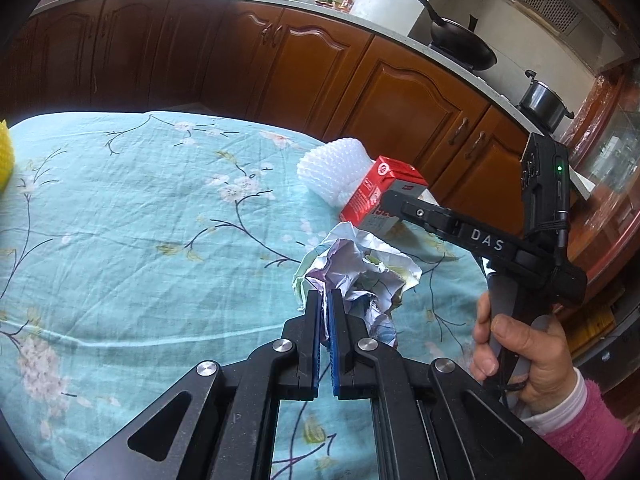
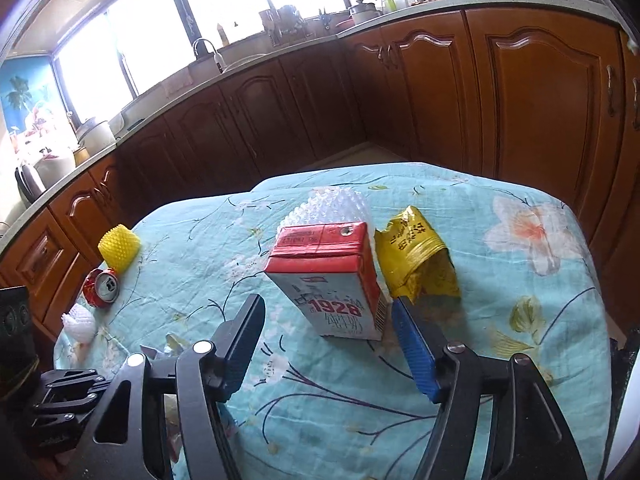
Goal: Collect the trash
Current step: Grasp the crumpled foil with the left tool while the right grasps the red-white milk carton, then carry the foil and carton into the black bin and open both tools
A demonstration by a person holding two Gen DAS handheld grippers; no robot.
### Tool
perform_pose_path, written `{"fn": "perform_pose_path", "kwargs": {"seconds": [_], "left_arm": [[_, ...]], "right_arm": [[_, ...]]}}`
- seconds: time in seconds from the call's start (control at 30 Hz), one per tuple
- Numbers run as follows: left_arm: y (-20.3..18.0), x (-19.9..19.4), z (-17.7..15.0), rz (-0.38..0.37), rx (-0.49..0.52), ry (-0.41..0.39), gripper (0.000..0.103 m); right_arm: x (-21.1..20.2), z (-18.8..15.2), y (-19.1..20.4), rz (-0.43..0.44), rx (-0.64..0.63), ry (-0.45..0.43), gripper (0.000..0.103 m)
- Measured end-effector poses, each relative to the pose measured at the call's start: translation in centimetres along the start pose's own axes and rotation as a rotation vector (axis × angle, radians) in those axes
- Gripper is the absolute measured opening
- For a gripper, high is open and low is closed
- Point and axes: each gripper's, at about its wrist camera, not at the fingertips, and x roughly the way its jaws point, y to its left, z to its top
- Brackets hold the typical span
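My left gripper (image 1: 325, 294) is shut on a crumpled paper ball (image 1: 360, 272), pinching its near edge on the floral tablecloth (image 1: 120, 200). My right gripper (image 2: 326, 306) is open, its fingers on either side of a red and white milk carton (image 2: 328, 276) that lies on the cloth (image 2: 500, 320); the carton's near end sits between the fingertips, not touching them. The carton (image 1: 380, 192) and the right gripper also show in the left wrist view. A torn yellow wrapper (image 2: 420, 260) lies right of the carton.
White foam netting (image 2: 332, 208) lies behind the carton, also in the left view (image 1: 332, 168). A yellow foam net (image 2: 118, 246), a crushed red can (image 2: 102, 286) and a white foam piece (image 2: 80, 322) lie at the table's left. Wooden kitchen cabinets (image 2: 440, 80) surround the table.
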Motion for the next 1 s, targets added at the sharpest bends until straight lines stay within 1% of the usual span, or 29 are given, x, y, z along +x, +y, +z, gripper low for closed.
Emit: {"fn": "perform_pose_path", "kwargs": {"seconds": [0.13, 0.17, 0.2, 0.33, 0.5, 0.6, 0.77, 1.0], "left_arm": [[1.1, -0.6, -0.1, 0.004, -0.023, -0.002, 0.002], [1.2, -0.8, -0.1, 0.003, -0.026, -0.004, 0.002], [1.2, -0.9, -0.1, 0.002, -0.025, -0.006, 0.002], [0.6, -1.0, 0.1, -0.005, -0.008, -0.012, 0.002], [-0.7, -0.6, 0.4, -0.035, 0.003, -0.007, 0.002], [-2.1, -0.1, 0.4, -0.055, 0.023, -0.002, 0.002], [-5.5, 1.0, 0.2, -0.103, 0.076, 0.013, 0.002], [-10.4, 2.9, 0.1, -0.154, 0.158, 0.038, 0.002]], "right_arm": [[1.9, 0.0, 1.3, -0.05, -0.032, -0.013, 0.068], [2.1, 0.1, 1.4, -0.066, -0.037, -0.02, 0.06], [2.1, 0.1, 1.4, -0.072, -0.033, -0.025, 0.049], [0.2, -0.3, 0.4, -0.072, 0.005, -0.055, 0.047], [-4.5, -1.5, -1.2, -0.052, 0.068, -0.104, 0.046], [-7.3, -3.0, -2.3, -0.054, 0.099, -0.121, 0.046], [-11.3, -5.9, -4.1, -0.071, 0.162, -0.137, 0.046], [-16.5, -8.7, -6.9, -0.125, 0.233, -0.174, 0.046]]}}
